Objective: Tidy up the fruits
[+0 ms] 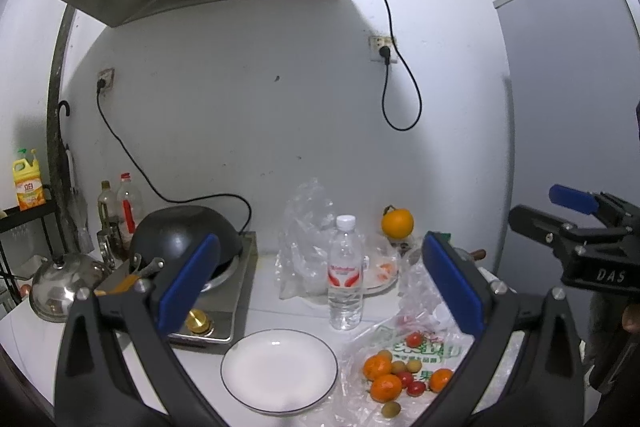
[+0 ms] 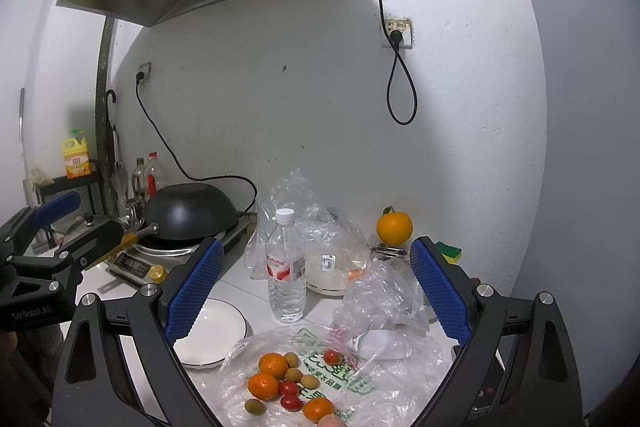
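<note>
fruit pile on the plastic bag (image 2: 320, 379) on the desk, just right of the empty white plate (image 1: 279, 370) | right tongs (image 2: 316, 291) nearer, fruit straight below-ahead; left tongs (image 1: 320, 287) over plate | both spread wide, holding nothing | we count 3 mandarins (image 2: 273, 365), 4 cherry tomatoes (image 2: 288, 387), about 4 longans (image 2: 292, 359)
</note>
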The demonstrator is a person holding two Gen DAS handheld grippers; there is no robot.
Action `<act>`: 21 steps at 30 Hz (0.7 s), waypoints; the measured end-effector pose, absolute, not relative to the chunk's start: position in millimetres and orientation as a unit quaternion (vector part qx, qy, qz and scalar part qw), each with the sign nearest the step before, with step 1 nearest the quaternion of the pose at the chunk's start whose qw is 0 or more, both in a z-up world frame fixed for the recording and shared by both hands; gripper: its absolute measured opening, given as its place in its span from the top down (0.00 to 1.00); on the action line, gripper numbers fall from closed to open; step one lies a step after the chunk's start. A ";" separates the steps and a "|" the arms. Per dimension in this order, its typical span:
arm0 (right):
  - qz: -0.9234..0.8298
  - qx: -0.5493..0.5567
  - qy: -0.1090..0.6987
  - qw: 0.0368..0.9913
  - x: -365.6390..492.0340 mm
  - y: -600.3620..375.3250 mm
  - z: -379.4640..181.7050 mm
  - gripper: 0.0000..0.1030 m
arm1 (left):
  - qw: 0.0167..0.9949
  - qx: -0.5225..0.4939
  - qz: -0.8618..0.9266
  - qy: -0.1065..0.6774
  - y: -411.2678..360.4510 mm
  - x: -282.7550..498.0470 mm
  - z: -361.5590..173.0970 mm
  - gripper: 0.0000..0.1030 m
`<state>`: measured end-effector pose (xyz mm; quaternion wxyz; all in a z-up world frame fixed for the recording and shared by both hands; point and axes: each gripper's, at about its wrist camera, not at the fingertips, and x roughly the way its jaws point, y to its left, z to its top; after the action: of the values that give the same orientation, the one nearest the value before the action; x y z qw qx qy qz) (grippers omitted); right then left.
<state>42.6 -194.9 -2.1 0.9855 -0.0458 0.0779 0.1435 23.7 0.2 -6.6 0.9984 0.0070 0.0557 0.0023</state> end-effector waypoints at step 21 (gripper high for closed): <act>0.147 -0.046 0.094 0.984 50.5 -190.9 -5.6 0.07 | 0.998 0.010 0.003 0.062 -0.1 31.9 -8.8 0.01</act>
<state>50.5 -190.9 -5.6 0.9836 -0.0459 0.0937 0.1472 31.9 -0.1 -8.8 0.9980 0.0100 0.0621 0.0029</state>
